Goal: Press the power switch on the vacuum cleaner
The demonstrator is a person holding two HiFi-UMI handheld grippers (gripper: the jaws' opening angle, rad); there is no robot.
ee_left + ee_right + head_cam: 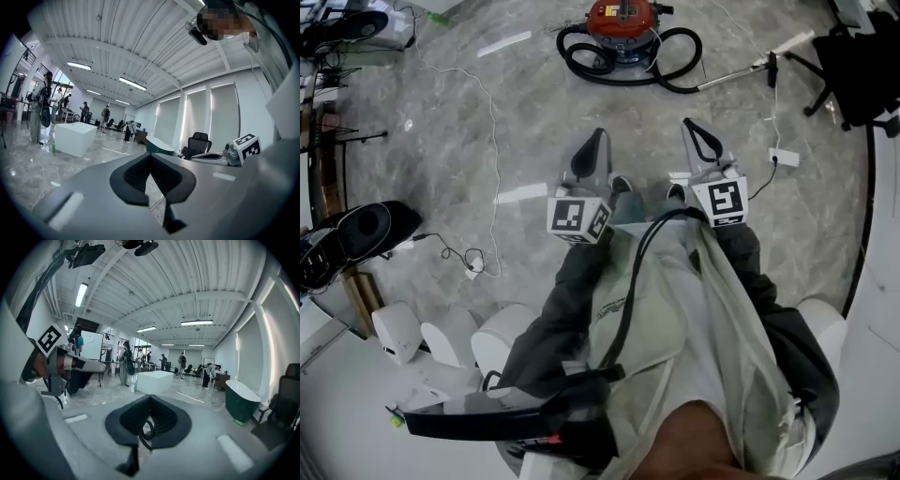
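Observation:
The red vacuum cleaner point(623, 23) stands on the marble floor at the top middle of the head view, its black hose point(581, 61) looped around it and a metal wand point(736, 75) lying to its right. My left gripper point(595, 141) and right gripper point(689, 127) are side by side in front of the person's body, well short of the vacuum and pointing toward it. Each has its jaws together with nothing held. In the left gripper view the left gripper point(150, 154) shows tips meeting. The right gripper point(150, 397) does too, with a bit of black hose point(147, 430) visible through its jaw loop.
A white cable point(492, 131) runs across the floor at left, and a white power strip point(783, 157) lies at right. A black office chair point(853, 66) stands top right. Black gear point(356, 230) sits at the left edge. A white tub point(75, 138), a green tub point(241, 404) and distant people stand beyond.

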